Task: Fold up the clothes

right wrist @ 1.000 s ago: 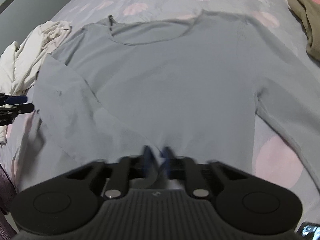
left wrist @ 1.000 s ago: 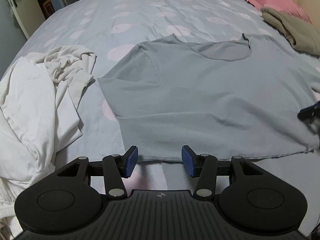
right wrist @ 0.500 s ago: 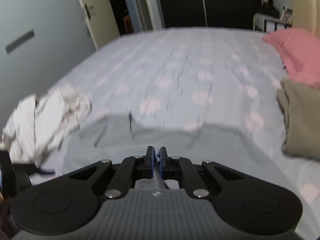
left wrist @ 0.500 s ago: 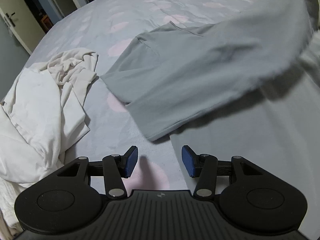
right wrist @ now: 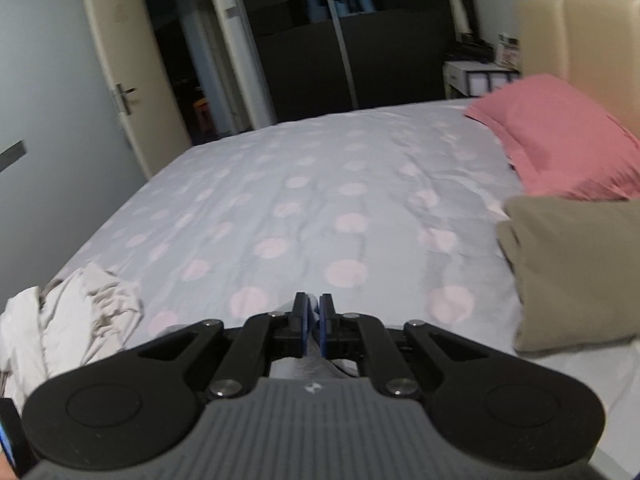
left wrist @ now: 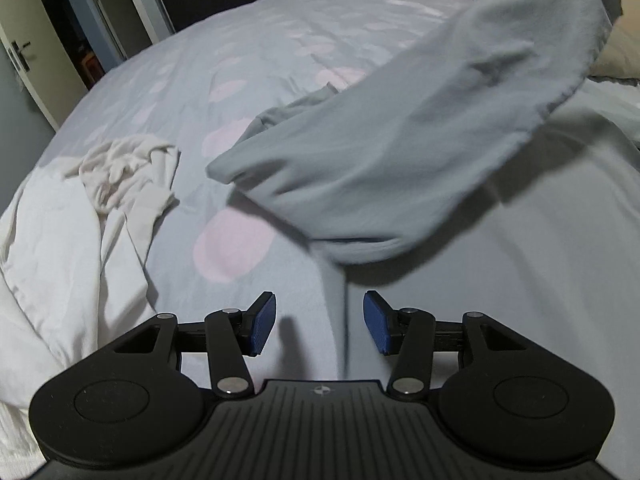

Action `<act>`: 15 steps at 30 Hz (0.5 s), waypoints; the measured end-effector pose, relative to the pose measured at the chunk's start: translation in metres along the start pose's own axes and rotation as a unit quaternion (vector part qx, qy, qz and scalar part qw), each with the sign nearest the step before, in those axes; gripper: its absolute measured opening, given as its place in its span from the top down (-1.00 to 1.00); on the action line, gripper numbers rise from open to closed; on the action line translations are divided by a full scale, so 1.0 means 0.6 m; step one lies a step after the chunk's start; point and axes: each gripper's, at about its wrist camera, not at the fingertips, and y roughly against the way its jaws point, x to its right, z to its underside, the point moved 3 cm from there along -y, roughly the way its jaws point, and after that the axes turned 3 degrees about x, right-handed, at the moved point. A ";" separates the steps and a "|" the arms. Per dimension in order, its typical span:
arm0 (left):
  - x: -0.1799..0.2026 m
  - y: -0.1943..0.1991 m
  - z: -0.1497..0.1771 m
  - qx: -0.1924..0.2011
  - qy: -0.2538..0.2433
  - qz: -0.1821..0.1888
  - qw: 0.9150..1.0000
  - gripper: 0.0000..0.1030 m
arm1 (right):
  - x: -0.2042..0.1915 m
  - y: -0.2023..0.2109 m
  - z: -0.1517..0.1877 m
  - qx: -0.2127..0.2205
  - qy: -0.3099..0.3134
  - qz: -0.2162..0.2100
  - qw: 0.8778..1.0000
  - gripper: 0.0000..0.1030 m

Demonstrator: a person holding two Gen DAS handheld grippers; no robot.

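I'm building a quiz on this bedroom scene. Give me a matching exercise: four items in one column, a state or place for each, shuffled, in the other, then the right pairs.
Items:
1. grey T-shirt
2. crumpled white garment
3. pink pillow
4. folded olive-brown garment

States:
A. lying loose at the bed's left edge
B. against the cream headboard
C. lifted off the bed, hem raised
D. just in front of the pillow

Pairs: 1-C, 2-A, 3-B, 4-D

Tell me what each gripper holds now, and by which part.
The right gripper is shut on the grey cotton T-shirt, apparently by its bottom hem, lifting it. The left gripper is open, holding nothing.
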 end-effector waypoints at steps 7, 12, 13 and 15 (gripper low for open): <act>0.015 -0.007 -0.014 0.028 -0.027 0.006 0.999 0.10 | 0.057 -0.012 0.013 -0.008 -0.037 0.038 0.999 0.88; 0.044 -0.016 -0.027 0.047 -0.083 -0.005 0.995 0.10 | 0.075 -0.020 0.026 -0.023 -0.045 0.045 0.998 0.88; 0.050 -0.020 -0.030 0.049 -0.095 -0.007 0.994 0.11 | 0.077 -0.020 0.027 -0.025 -0.044 0.047 0.998 0.88; 0.060 -0.030 -0.030 0.049 -0.122 -0.020 0.991 0.12 | 0.082 -0.019 0.029 -0.025 -0.045 0.048 0.997 0.88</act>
